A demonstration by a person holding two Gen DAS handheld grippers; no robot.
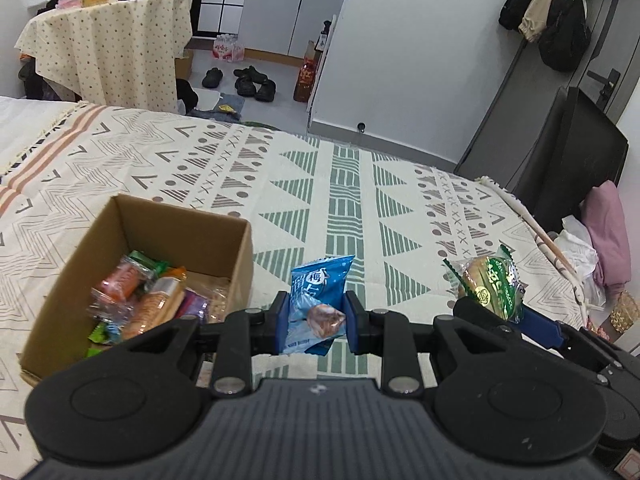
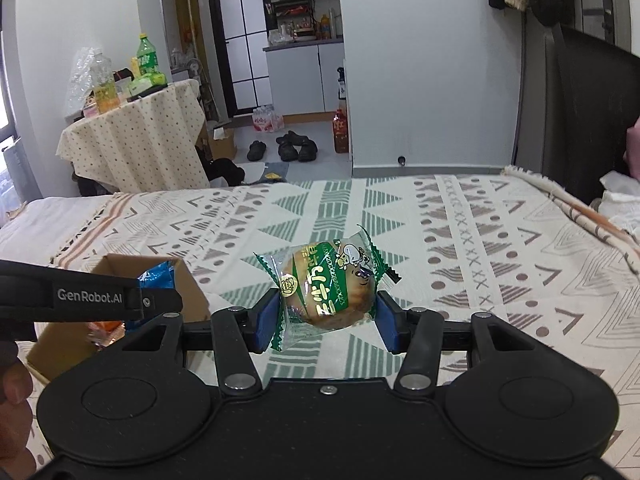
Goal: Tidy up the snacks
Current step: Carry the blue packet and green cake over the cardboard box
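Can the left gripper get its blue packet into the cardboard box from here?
Probably yes. The left gripper grips the blue packet just beside the open-topped cardboard box, with nothing between them.

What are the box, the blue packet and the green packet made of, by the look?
Box: brown corrugated cardboard, matte, judging by its raw, thick top edges.
Blue packet, held in the left gripper: likely thin plastic film, glossy, crinkled, with a serrated seal edge.
Green packet, held in the right gripper: part-clear plastic film, shiny; the round pastry shows through.
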